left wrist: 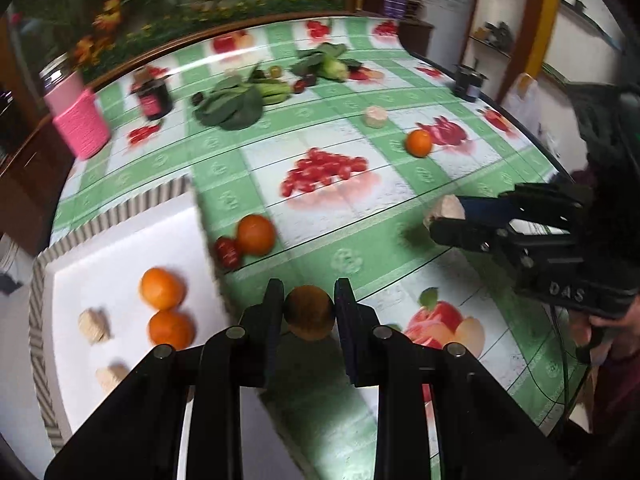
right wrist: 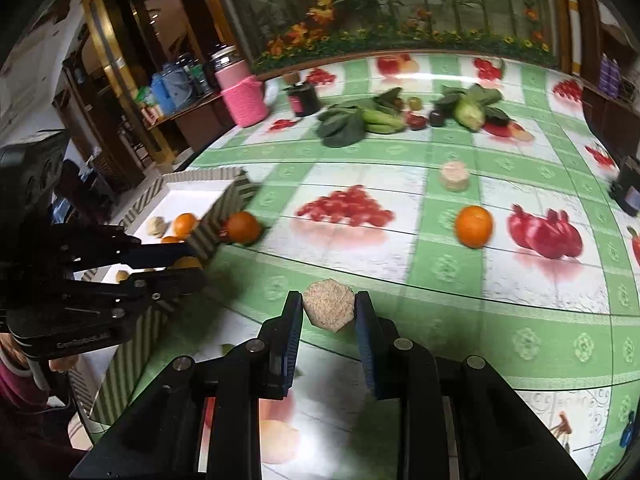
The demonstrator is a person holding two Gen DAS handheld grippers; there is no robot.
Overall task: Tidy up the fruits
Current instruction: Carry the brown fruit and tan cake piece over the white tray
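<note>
My left gripper (left wrist: pixel 309 306) is shut on a brown kiwi (left wrist: pixel 309 314), held beside the right wall of the white striped box (left wrist: pixel 120 264). The box holds two oranges (left wrist: pixel 162 288) and two beige cut pieces (left wrist: pixel 93 325). My right gripper (right wrist: pixel 329 312) is shut on a beige cut fruit piece (right wrist: pixel 329 309), held above the tablecloth; it also shows in the left wrist view (left wrist: pixel 446 216). An orange (left wrist: pixel 256 235) and a small red fruit (left wrist: pixel 228 252) lie just outside the box. Another orange (right wrist: pixel 473 226) and a beige piece (right wrist: pixel 454 176) lie mid-table.
Leafy greens (left wrist: pixel 232 106), bok choy (left wrist: pixel 330 64) and small dark fruits lie at the far side. A dark jar (left wrist: pixel 154 98) and a pink-sleeved jar (left wrist: pixel 76 116) stand at far left, another dark jar (left wrist: pixel 468 82) at far right. The table edge curves at right.
</note>
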